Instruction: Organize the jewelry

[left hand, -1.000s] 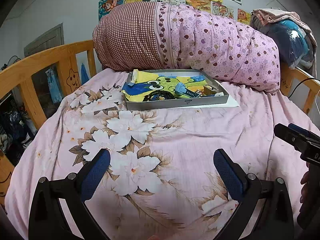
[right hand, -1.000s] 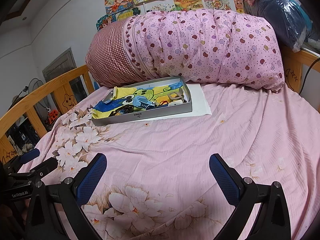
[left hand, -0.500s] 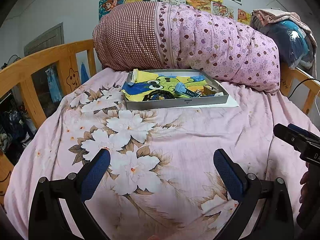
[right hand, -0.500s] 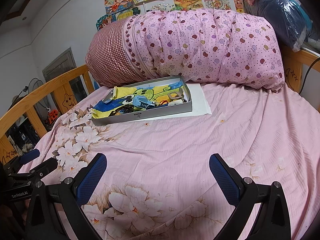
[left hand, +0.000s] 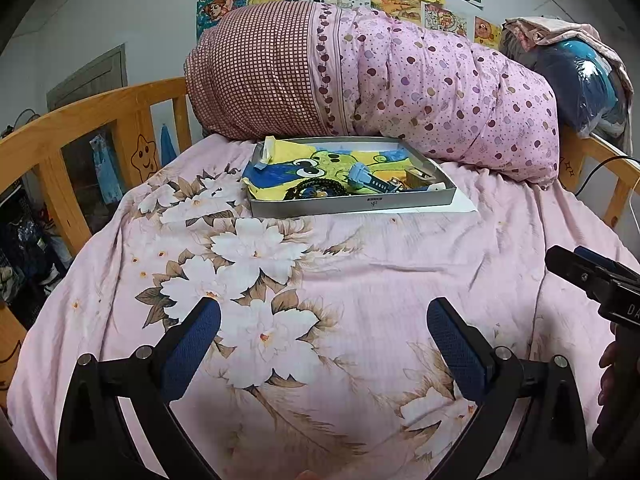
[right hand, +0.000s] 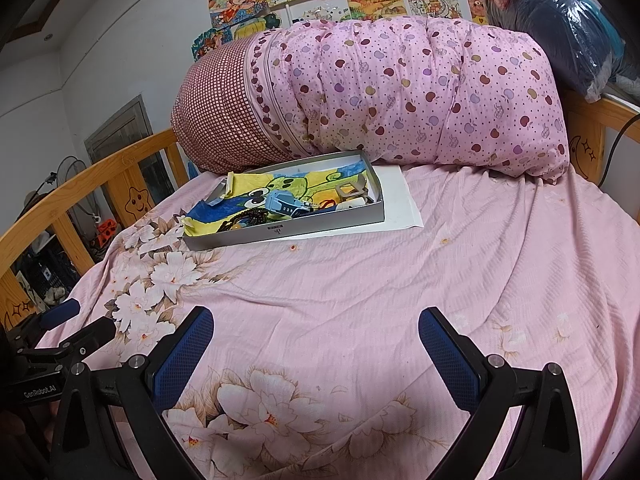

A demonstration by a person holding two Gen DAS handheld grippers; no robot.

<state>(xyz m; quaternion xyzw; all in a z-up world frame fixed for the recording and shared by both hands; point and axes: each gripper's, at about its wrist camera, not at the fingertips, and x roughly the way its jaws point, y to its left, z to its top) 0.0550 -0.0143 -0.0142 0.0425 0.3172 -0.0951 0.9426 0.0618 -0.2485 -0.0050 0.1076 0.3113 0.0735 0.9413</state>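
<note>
A shallow grey box (left hand: 352, 203) (right hand: 288, 232) lies on the pink bedsheet at the far end of the bed, lined with a yellow and blue cartoon sheet. Inside it are a dark bead bracelet (left hand: 318, 189) (right hand: 248, 216), a blue watch (left hand: 366, 178) (right hand: 282, 203) and small trinkets at the right end. My left gripper (left hand: 323, 316) is open and empty, far short of the box. My right gripper (right hand: 316, 324) is open and empty, also well short of it. Each gripper shows at the edge of the other's view.
A white paper sheet (right hand: 400, 208) lies under the box's right side. A rolled pink dotted quilt (left hand: 400, 88) fills the bed's head behind the box. Wooden rails (left hand: 80, 120) run along both sides. Bagged bedding (left hand: 576, 80) sits at the back right.
</note>
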